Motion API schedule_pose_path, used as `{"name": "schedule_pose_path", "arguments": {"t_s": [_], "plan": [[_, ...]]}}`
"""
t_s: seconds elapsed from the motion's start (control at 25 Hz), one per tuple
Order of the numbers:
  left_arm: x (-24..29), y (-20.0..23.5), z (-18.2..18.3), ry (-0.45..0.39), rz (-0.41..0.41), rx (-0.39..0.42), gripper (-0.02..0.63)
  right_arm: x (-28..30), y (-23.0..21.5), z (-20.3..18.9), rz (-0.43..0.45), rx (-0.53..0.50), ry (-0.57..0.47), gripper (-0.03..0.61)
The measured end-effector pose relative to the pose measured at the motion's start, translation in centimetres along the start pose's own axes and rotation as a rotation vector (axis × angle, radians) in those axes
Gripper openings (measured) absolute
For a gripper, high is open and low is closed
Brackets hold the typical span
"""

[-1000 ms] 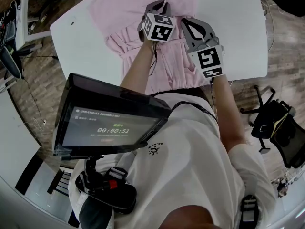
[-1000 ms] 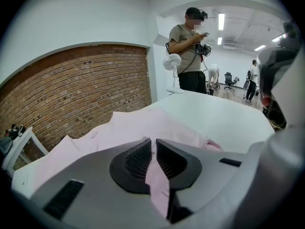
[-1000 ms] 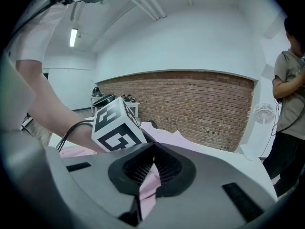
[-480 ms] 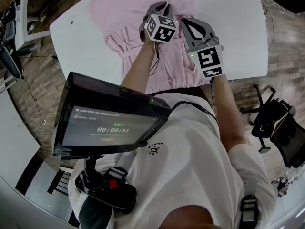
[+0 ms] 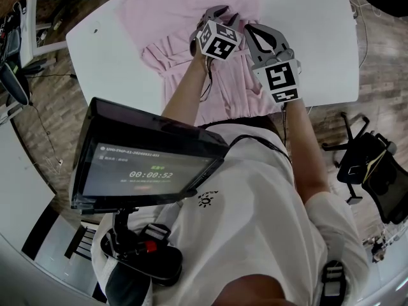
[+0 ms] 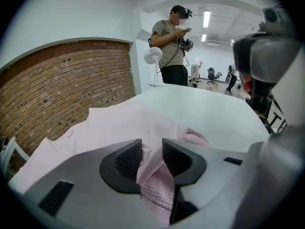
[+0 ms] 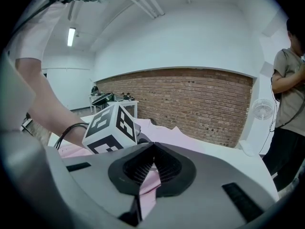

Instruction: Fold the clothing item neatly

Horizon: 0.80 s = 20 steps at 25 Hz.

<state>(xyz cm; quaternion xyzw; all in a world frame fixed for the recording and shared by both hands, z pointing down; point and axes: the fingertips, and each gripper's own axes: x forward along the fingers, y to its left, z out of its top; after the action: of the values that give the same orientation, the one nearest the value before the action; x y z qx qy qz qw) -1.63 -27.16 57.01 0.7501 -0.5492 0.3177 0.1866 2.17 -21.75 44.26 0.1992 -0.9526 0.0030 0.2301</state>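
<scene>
A pink garment (image 5: 185, 8) lies spread over the white table (image 5: 312, 24), bunched up near the front edge. My left gripper (image 5: 218, 13) is over its middle. Its jaws have just been opening and stand apart, with a loose fold of the pink cloth (image 6: 153, 168) between the pads. From the left gripper view the gripper (image 6: 151, 149) no longer pinches that fold. Just to its right, my right gripper (image 5: 250, 30) is shut on another fold of the garment. In the right gripper view (image 7: 152, 152) pink cloth (image 7: 148, 187) hangs from the closed jaws.
A dark screen (image 5: 146, 158) is mounted at my chest. A black office chair (image 5: 366, 164) stands on the wooden floor at the right, a white stool (image 5: 38, 18) at the left. Beyond the table stand a person (image 6: 172, 46) and a fan (image 6: 153, 61).
My left gripper has shifted a little to the right and rolled, and its jaws have spread apart around the cloth. The right gripper has stayed put.
</scene>
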Motion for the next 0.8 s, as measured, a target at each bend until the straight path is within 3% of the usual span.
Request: {"name": "schedule_pose_path", "arguments": {"t_s": [0.36,0.64,0.8], "plan": [[0.8,-1.2,-0.5,0.005,-0.08,-0.005,0.123,0.6,-0.1,-0.5,0.005,0.005,0.008,0.005],[-5.0,3.8,-0.1,-0.118,0.01,-0.067,0.123,3.9,1.6,1.5,0.009,0.022,-0.002,0.005],[-6.4,5.5,-2.6,-0.086,0.064,-0.081,0.158,5.4,1.5,0.6,0.031,0.033,-0.002,0.005]]}}
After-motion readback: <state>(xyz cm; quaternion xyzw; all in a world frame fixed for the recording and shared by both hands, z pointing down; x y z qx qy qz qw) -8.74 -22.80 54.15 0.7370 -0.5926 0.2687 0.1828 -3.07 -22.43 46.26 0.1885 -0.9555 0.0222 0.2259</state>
